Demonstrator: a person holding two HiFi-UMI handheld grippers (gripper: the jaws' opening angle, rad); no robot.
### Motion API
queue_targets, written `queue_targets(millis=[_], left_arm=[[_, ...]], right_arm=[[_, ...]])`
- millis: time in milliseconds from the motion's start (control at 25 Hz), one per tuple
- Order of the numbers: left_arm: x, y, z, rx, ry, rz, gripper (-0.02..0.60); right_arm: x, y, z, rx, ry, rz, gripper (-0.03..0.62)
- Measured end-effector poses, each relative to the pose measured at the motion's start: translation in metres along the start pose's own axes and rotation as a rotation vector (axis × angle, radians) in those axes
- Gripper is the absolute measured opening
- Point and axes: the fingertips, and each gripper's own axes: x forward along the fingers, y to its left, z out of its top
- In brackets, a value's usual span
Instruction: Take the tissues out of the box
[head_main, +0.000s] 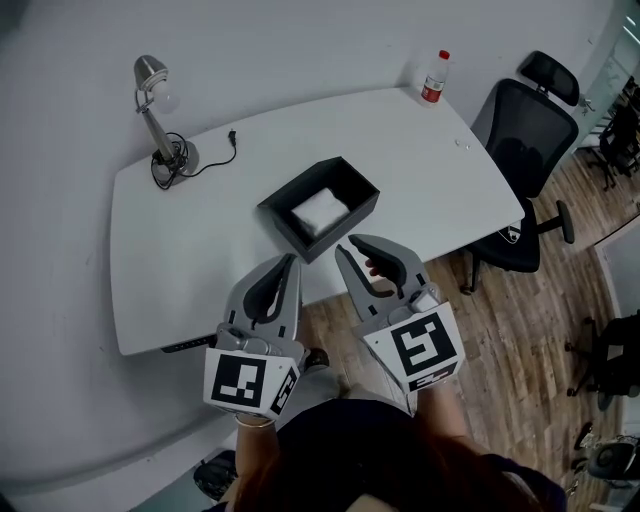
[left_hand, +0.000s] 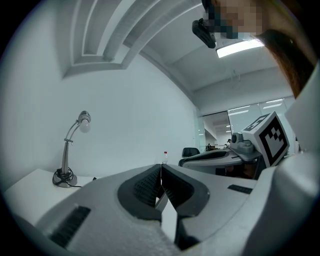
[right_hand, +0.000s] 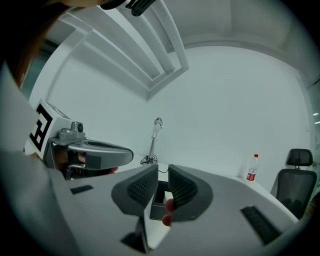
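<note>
A black open box (head_main: 345, 182) sits near the table's front edge, with a white stack of tissues (head_main: 320, 210) inside. Both grippers hover just short of that edge, pointing toward the box. My left gripper (head_main: 292, 260) is shut with nothing in it; its tips meet in the left gripper view (left_hand: 161, 167). My right gripper (head_main: 347, 245) is slightly open and empty. Through the narrow gap of the right gripper (right_hand: 163, 171), part of the box (right_hand: 157, 201) shows ahead and below. Neither gripper touches the box or the tissues.
A desk lamp (head_main: 155, 110) with its cable stands at the white table's (head_main: 180, 260) back left. A red-capped bottle (head_main: 434, 77) is at the back right corner. A black office chair (head_main: 528, 150) stands right of the table on the wooden floor.
</note>
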Motion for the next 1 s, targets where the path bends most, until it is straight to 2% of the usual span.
queue_targets(millis=[640,1000], left_arm=[[0.031,0.051,-0.01,-0.047,0.008,-0.007,0.025],[0.048,0.071,-0.021,-0.08,0.02,-0.012,0.025]], right_arm=[[0.058,-0.005,-0.019,-0.013,0.093,0.018,0.131],[0.087,-0.01,-0.043,-0.042,0.197,0.032,0.18]])
